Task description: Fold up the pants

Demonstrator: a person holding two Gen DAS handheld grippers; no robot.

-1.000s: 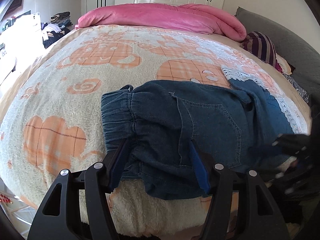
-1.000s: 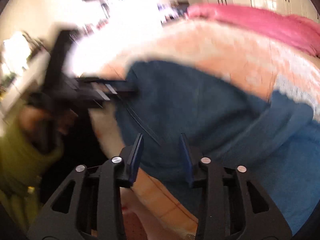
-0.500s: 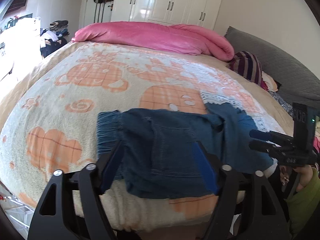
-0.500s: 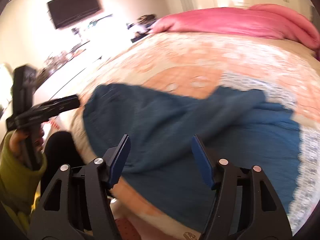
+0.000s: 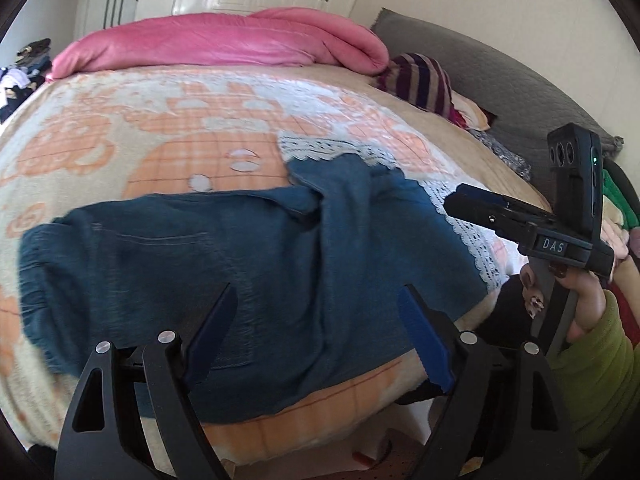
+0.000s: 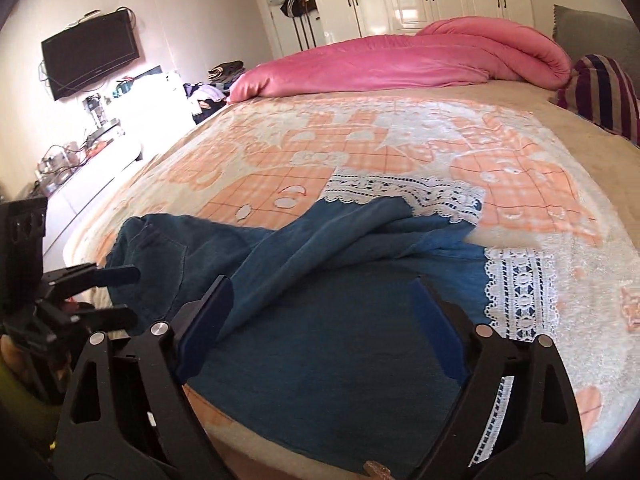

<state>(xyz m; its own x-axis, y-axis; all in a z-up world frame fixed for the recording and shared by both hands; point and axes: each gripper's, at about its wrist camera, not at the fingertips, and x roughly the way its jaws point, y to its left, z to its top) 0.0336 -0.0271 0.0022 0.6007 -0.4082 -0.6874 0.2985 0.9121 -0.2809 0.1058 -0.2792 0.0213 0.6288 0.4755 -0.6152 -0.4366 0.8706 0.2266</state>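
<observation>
**Ana:** Bedroom setting, folks: a wide bed under an orange-and-cream blanket (image 6: 400,148), and the pants (image 5: 248,264) sprawled along its near edge, dead ahead of both tools.

**Ben:** Denim, lace-trimmed cuffs. From the left gripper (image 5: 316,332), the waistband sits off to its left, the legs run away to its right. Jaws spread wide, gripping nothing, hovering just short of the cloth.

**Ana:** And the right gripper (image 6: 322,324)?

**Ben:** Same story: wide apart and empty, with the leg panel straight in front of it. One leg (image 6: 320,240) lies twisted across the other just beyond its fingertips.

**Ana:** That twist worries me.

**Ben:** Rightly. Fold now and I'd say the bunched leg gets trapped inside, leaving a lumpy, crooked result. Pinch only the top layer and the lower one stays behind.

**Ana:** Plus the hem hangs near the mattress edge.

**Ben:** A careless tug could slide everything floorward. Further out, the pink duvet (image 6: 400,60) and striped pillow (image 6: 600,92) are well clear.
</observation>
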